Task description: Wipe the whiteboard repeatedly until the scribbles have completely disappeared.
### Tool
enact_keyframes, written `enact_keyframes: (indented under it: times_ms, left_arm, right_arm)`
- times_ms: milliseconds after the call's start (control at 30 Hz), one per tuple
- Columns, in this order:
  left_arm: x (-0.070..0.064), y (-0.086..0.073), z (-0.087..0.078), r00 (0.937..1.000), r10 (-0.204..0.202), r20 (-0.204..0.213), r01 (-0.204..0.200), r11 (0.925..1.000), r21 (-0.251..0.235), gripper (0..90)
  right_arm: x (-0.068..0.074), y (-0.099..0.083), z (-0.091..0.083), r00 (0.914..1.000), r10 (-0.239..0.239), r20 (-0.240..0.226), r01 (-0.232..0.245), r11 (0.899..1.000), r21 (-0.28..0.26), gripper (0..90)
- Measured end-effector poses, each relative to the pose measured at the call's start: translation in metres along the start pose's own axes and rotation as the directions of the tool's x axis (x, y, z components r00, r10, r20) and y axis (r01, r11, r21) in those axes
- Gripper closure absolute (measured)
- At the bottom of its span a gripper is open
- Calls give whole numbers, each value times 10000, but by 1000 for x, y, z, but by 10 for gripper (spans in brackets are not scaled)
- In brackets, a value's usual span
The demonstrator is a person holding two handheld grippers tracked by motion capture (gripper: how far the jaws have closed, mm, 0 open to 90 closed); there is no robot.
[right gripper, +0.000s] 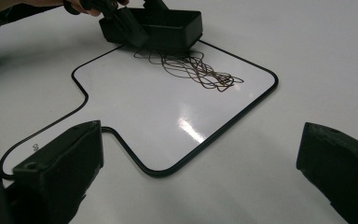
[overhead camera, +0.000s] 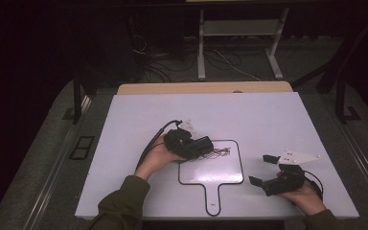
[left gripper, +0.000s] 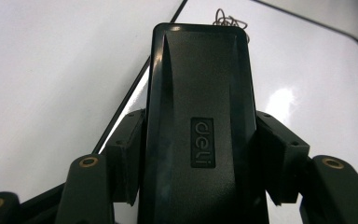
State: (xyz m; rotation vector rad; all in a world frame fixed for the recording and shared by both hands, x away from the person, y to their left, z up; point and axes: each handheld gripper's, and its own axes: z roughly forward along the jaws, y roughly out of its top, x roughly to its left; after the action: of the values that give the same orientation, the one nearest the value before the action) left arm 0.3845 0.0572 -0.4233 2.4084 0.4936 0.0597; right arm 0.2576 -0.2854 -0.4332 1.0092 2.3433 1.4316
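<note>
High view: my left gripper (overhead camera: 199, 146) pinches a black box (overhead camera: 202, 145) over the upper left corner of the outline (overhead camera: 242, 163), a thin black line with rounded corners and a short handle shape, drawn on the glossy white table (overhead camera: 268, 115). The box is smooth hard plastic, rectangular with softened edges; in the left gripper view its underside (left gripper: 200, 126) carries an embossed "deli" label and both jaws press its long sides. Just beside the box, inside the outline, lies a loose tangle of thin wire (right gripper: 193, 69), perhaps clips, I cannot tell. My right gripper (overhead camera: 265, 170) rests to the right of the outline, jaws spread wide, holding nothing.
</note>
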Motion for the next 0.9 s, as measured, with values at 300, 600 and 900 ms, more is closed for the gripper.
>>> enact_keyframes:
  times_ms: [300, 600, 900]
  left_arm:
    - [-1, 0, 11, 9985, 510, -183, -504, 9981, 350, 394]
    - [-1, 0, 12, 9976, 661, -228, -651, 9969, 433, 394]
    - [0, 0, 13, 9983, 561, -140, -556, 9978, 349, 394]
  right_arm:
    - [0, 0, 0, 10000, 26, 5, -26, 10000, -8, 0]
    - [0, 0, -1, 10000, 42, 3, -42, 10000, -11, 0]
    - [0, 0, 0, 10000, 35, -1, -35, 10000, -2, 0]
